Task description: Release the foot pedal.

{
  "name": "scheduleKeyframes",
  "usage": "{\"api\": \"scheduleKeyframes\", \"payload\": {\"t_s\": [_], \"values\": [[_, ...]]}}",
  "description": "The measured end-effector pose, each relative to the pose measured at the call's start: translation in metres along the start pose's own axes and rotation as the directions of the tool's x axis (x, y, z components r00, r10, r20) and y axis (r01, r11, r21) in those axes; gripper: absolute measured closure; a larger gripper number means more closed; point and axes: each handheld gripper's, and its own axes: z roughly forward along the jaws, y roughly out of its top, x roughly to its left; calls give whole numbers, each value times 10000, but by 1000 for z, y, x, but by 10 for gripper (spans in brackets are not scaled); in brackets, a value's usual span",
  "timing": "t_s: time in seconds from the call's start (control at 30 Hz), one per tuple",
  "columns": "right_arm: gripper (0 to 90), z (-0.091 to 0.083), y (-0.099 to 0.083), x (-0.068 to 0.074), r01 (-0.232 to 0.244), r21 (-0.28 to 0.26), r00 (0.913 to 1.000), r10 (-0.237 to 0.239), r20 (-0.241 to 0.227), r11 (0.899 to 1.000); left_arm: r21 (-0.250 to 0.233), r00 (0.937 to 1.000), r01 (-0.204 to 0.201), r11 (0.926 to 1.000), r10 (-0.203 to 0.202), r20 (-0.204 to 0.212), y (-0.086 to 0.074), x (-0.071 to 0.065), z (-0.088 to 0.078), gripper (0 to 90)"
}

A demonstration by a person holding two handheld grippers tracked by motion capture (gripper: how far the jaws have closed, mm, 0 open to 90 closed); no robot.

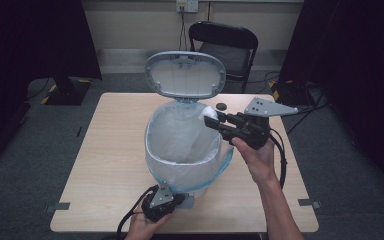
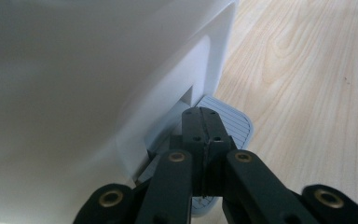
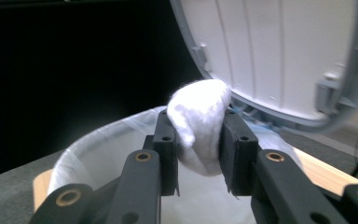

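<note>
A white pedal bin (image 1: 180, 167) stands mid-table, lined with a clear bag, its grey lid (image 1: 185, 74) raised upright. At the bin's foot lies the grey ribbed pedal (image 2: 237, 123); my left gripper (image 2: 207, 114) is shut, with its closed jaws resting on top of the pedal. In the high view the left gripper (image 1: 181, 200) sits at the bin's near base. My right gripper (image 3: 200, 120) is shut on a white fluffy wad (image 3: 199, 100). It holds the wad (image 1: 207, 111) just above the bin's right rim, where the right gripper (image 1: 211, 121) points left over the opening.
The light wooden table (image 1: 110, 150) has bare room left and right of the bin. A small dark round object (image 1: 221, 105) lies behind the bin on the right. A black chair (image 1: 225, 45) stands beyond the far edge. The bag's blue drawstring (image 1: 225, 165) hangs at the bin's right.
</note>
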Motion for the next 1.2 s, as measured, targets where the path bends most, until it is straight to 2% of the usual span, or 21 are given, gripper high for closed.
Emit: {"api": "scheduleKeyframes", "payload": {"t_s": [0.1, 0.3, 0.57, 0.67, 0.8, 0.97, 1.2], "values": [[707, 7, 3, 1, 41, 46, 9990, -39, -442, 10000, 2, 10000, -4, 10000, 4, 4, 0, 0, 0, 900], [707, 20, 5, 6, 66, 402, 9956, -28, -933, 9992, 3, 10000, -7, 10000, 7, 2, 0, 0, 0, 900], [685, 39, -2, 7, 123, 1157, 9932, 12, -1162, 9932, 8, 10000, -15, 10000, 15, 9, 0, 0, 0, 900], [597, 42, -4, 7, -5, 1152, 9936, 135, -1118, 9933, 2, 10000, -14, 10000, 14, 5, 0, 0, 0, 900], [406, 43, -4, 8, -8, 1158, 9965, 104, -828, 9933, 3, 10000, -14, 10000, 14, 6, 0, 0, 0, 900], [303, 43, -4, 6, -147, 1036, 9962, 236, -844, 9945, 4, 10000, -17, 10000, 17, 14, 0, 0, 0, 900], [275, 37, -2, 4, -168, 932, 9980, 225, -598, 9955, 5, 10000, -19, 10000, 19, 16, 0, 0, 0, 900]]}}
